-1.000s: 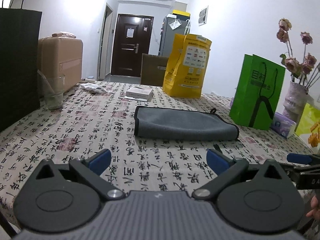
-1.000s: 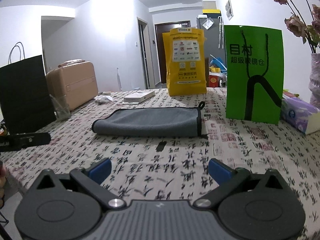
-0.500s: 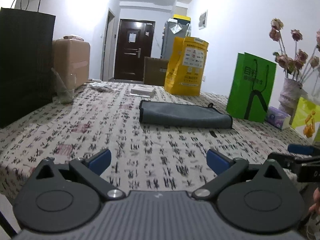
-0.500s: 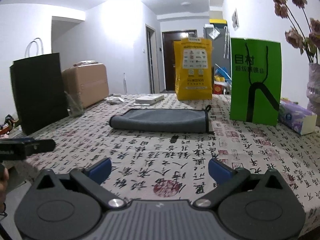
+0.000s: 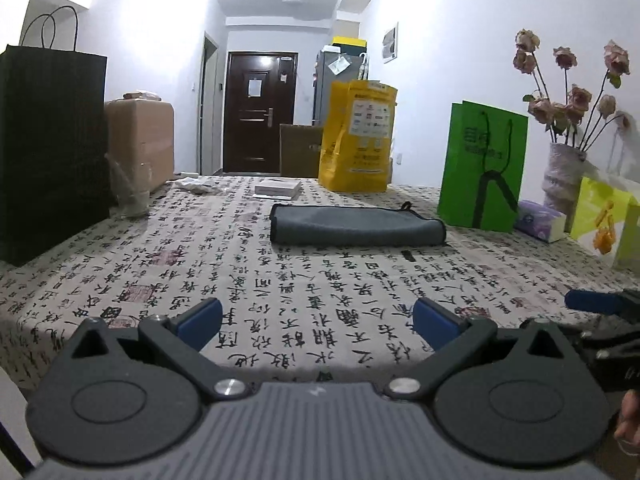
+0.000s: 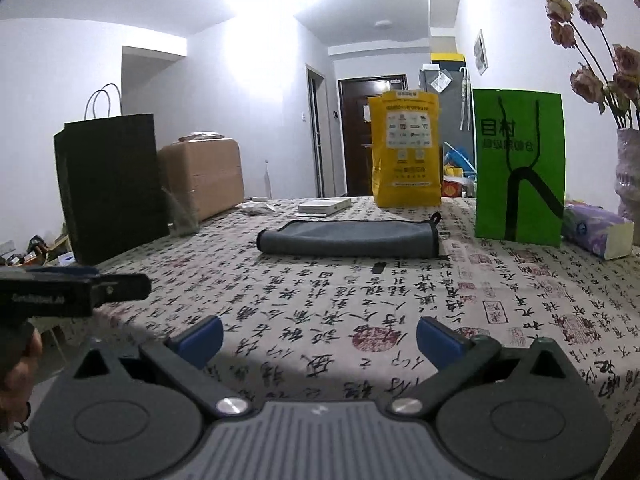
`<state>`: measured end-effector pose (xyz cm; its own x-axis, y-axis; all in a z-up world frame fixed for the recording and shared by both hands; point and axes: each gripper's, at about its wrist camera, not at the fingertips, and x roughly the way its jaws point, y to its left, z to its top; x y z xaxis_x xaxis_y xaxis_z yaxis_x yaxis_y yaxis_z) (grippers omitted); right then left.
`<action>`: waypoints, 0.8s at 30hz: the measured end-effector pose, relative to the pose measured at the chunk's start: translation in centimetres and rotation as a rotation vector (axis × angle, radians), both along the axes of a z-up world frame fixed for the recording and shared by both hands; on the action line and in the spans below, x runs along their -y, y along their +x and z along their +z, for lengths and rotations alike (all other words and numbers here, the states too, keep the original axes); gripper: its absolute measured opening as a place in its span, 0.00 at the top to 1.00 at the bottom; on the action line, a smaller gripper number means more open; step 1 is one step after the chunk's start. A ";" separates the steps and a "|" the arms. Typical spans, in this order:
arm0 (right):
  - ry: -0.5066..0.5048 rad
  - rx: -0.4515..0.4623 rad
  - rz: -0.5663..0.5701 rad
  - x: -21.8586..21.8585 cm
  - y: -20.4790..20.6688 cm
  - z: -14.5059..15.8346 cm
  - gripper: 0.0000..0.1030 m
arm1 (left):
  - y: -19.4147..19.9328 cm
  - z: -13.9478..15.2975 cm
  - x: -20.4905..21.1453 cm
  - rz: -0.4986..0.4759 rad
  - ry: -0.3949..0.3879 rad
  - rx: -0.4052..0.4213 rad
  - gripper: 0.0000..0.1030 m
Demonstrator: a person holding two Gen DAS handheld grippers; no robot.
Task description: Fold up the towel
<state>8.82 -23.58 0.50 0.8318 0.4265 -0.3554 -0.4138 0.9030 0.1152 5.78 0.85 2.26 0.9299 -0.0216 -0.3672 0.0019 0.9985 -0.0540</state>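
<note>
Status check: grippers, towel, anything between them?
Left gripper open, holding nothing. Right gripper open, holding nothing. Grey towel lies folded on the table, well ahead of both. Small dark tag on the cloth just before it.

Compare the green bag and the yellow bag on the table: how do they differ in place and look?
The green bag stands nearer, just right of the grey towel; the yellow bag stands farther back, behind the towel. The green bag bears large black characters and a black cord handle; the yellow bag bears a white panel of small logos. Both stand upright on the patterned tablecloth.
</note>
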 end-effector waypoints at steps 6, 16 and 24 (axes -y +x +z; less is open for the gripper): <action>0.026 -0.038 -0.024 0.1 -1.7 -0.8 0.00 | -1.5 0.2 0.2 -0.015 0.026 0.001 0.00; 0.036 -0.050 -0.053 1.3 -2.9 -0.2 0.00 | -3.2 -0.5 0.4 0.009 0.050 0.003 0.00; 0.018 -0.035 -0.052 1.2 -3.4 0.1 0.00 | -4.2 -0.7 0.4 0.011 0.056 0.011 0.00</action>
